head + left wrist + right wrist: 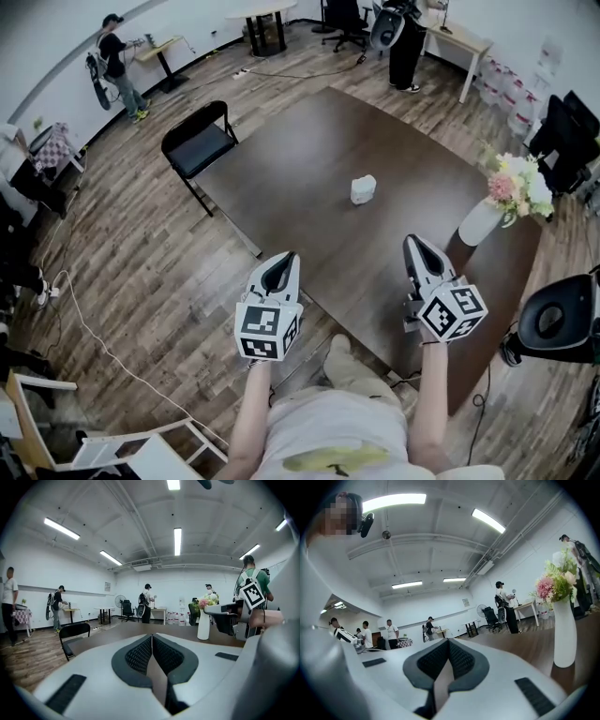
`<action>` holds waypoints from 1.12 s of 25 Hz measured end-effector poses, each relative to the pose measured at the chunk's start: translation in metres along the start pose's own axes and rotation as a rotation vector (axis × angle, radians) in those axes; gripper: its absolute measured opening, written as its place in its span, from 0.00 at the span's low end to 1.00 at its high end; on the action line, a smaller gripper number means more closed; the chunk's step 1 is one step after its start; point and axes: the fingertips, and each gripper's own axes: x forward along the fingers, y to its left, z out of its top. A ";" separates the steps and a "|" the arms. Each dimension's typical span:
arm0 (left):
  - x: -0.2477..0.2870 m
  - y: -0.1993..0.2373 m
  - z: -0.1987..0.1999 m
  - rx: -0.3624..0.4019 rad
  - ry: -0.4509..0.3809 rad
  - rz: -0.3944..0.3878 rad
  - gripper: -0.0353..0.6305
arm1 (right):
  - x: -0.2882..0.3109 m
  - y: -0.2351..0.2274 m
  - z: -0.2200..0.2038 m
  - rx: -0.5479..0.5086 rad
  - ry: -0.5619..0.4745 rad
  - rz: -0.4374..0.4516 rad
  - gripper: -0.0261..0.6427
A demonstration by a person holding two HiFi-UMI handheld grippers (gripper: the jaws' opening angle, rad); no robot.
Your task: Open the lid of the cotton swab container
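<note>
A small white cotton swab container (pixel 364 188) stands alone near the middle of the dark brown table (pixel 309 150), its lid down. My left gripper (pixel 281 262) hovers at the table's near edge, shut with nothing in it; its jaws (pixel 152 641) meet. My right gripper (pixel 417 248) is held over the table's near right part, also shut and empty, jaws (pixel 448 645) together. Both are well short of the container, which does not show in either gripper view.
A white vase of flowers (pixel 492 211) stands at the table's right edge, seen too as the vase (pixel 565 630) and the vase (pixel 203 620). A black folding chair (pixel 199 145) stands at the table's left. Several people stand at desks far off. A black stool (pixel 561 319) is at right.
</note>
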 end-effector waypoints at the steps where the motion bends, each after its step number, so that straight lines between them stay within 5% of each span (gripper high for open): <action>1: 0.007 0.002 0.001 0.001 0.005 -0.002 0.09 | 0.006 -0.005 0.005 -0.004 -0.008 0.002 0.07; 12: 0.083 0.004 0.003 0.003 0.052 -0.061 0.09 | 0.060 -0.058 0.007 0.036 0.009 -0.005 0.07; 28: 0.200 -0.017 -0.043 -0.028 0.166 -0.227 0.09 | 0.104 -0.119 -0.054 0.087 0.159 -0.061 0.07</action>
